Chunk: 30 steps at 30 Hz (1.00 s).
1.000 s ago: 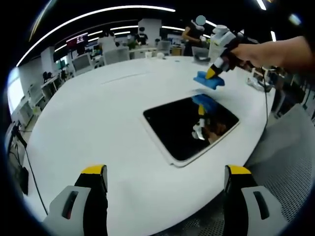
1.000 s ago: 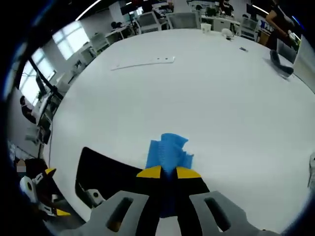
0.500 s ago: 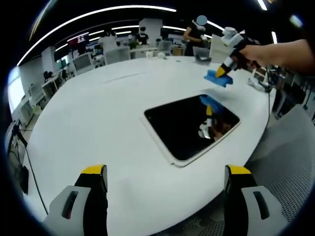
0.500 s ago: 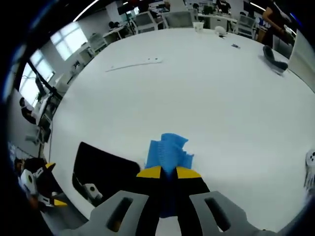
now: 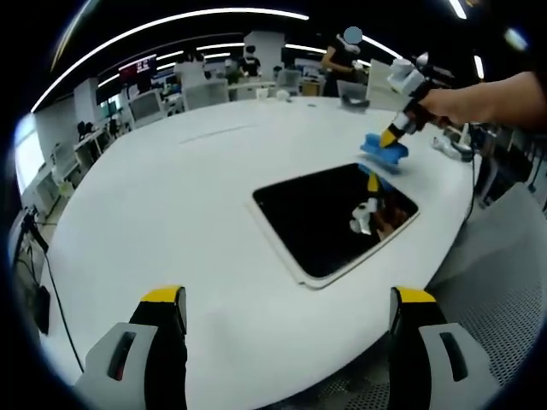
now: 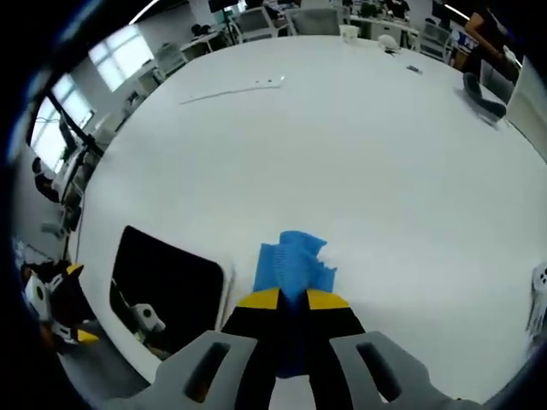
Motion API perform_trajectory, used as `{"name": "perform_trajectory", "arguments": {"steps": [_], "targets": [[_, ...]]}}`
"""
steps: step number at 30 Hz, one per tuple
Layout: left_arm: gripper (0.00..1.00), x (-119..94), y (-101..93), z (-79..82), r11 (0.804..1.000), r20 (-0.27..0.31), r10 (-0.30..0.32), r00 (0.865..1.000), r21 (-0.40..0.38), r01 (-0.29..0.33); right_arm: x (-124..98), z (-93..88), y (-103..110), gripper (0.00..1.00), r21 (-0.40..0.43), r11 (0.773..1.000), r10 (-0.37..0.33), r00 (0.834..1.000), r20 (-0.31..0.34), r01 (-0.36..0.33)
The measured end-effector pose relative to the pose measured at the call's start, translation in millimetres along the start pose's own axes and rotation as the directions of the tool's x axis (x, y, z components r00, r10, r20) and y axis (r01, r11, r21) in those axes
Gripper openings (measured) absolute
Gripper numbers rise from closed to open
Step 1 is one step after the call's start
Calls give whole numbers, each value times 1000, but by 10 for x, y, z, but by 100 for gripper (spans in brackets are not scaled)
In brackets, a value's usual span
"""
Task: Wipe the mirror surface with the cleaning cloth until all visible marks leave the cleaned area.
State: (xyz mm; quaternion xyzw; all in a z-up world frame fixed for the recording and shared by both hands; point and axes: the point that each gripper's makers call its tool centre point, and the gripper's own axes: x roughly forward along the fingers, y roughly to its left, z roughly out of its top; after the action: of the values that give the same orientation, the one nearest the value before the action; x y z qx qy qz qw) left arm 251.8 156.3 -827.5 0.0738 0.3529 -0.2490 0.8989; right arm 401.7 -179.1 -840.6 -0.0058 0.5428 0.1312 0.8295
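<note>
The right tool (image 6: 292, 299) is clamping the blue cleaning cloth (image 6: 292, 259) just beyond the mirror (image 5: 335, 219) lying flat on the white bench (image 5: 171, 196), seemingly poised for wiping, while the left tool (image 5: 288, 301) is waiting nearer, jaws spread and empty.
</note>
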Motion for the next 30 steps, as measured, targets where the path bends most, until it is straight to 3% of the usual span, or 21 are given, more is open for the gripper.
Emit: {"name": "perform_trajectory", "arguments": {"steps": [7,12,19,25,28,30], "targets": [[99,3,5,-9,1000,-5,2,1000,-3,-2,100,-109,10,6,59,997,39,999,-7,-39],[99,2,9,-11,1000,-6,4,1000,-5,-4,142,-156,-4,12,-49,999,10,1000,1,-10],[99,-17,28,10,999,0,18,1000,-28,-18,118,-73,8,39,-119,993,-1,998,67,9],[99,-29,23,24,998,6,16,1000,-57,-16,20,-20,18,56,-95,995,15,994,106,-5],[99,-42,46,46,997,20,25,1000,-74,-23,-22,101,11,75,-149,989,13,983,184,14],[99,-46,49,56,997,25,26,999,-78,-24,-50,161,-91,96,-199,976,-43,974,222,89]]}}
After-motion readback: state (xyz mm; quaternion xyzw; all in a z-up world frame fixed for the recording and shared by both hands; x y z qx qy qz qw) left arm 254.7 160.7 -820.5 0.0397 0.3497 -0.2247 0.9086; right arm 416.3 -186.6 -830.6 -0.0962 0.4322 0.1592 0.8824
